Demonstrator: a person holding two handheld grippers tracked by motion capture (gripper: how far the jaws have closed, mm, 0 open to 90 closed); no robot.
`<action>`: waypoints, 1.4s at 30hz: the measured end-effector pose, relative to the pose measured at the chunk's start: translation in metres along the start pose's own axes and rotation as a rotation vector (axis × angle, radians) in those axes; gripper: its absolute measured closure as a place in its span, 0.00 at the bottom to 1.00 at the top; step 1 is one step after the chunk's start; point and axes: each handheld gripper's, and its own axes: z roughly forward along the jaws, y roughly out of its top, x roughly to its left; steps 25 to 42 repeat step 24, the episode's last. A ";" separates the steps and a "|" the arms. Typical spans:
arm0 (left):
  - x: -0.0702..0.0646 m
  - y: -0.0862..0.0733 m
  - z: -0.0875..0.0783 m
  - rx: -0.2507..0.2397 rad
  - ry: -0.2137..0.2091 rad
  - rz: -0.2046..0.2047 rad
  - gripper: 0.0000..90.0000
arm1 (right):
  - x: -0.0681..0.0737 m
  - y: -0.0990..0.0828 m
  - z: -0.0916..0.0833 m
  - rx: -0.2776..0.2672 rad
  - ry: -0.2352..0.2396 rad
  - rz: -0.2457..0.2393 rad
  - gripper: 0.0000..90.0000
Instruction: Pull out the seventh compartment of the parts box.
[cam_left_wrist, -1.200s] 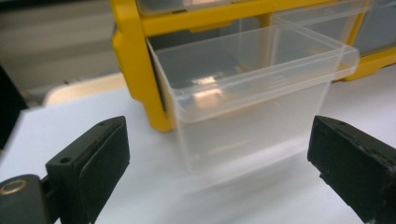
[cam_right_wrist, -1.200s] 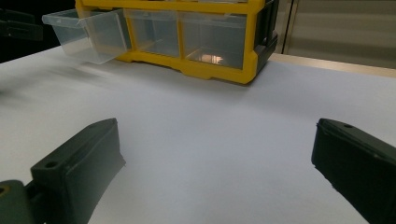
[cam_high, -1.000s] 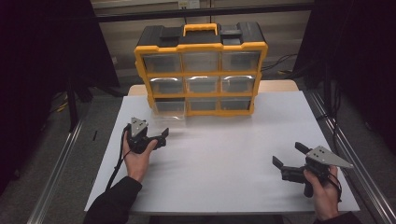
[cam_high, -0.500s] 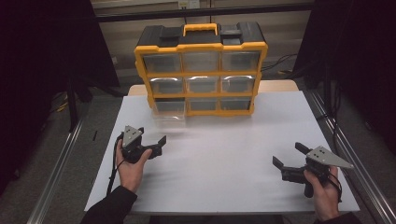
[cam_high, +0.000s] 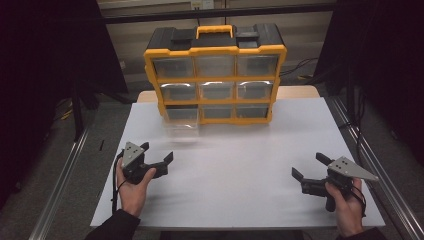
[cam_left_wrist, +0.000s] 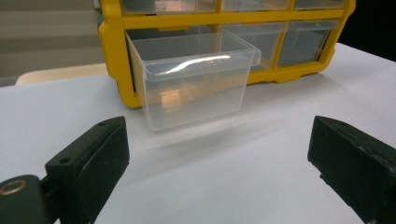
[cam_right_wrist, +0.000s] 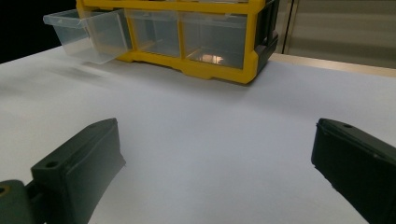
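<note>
A yellow and black drawer cabinet (cam_high: 216, 75) stands at the far edge of the white table (cam_high: 235, 165). Its bottom left clear drawer (cam_high: 181, 124) (cam_left_wrist: 191, 79) (cam_right_wrist: 88, 35) is pulled out toward me and looks empty. My left gripper (cam_high: 159, 154) is held low at the table's left, open, some way in front of that drawer, with nothing between its jaws. My right gripper (cam_high: 311, 167) is at the near right, open and holding nothing, pointing toward the cabinet.
The cabinet's other clear drawers (cam_high: 217, 91) are pushed in. A metal rail (cam_high: 65, 170) runs along the table's left side and another rail (cam_high: 372, 165) along the right. Dark curtains surround the space.
My left gripper has drawn back from the pulled-out drawer toward me and to the left. The right gripper has stayed where it was.
</note>
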 end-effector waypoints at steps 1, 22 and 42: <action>0.000 -0.001 -0.003 -0.007 0.002 -0.005 0.06 | 0.000 0.000 0.000 0.001 0.000 0.001 0.01; 0.005 -0.013 -0.029 -0.017 0.015 -0.025 0.05 | 0.000 0.000 0.000 0.006 0.003 -0.007 0.01; 0.005 -0.012 -0.028 -0.001 0.022 0.010 0.05 | 0.000 -0.001 0.000 0.009 0.003 -0.001 0.01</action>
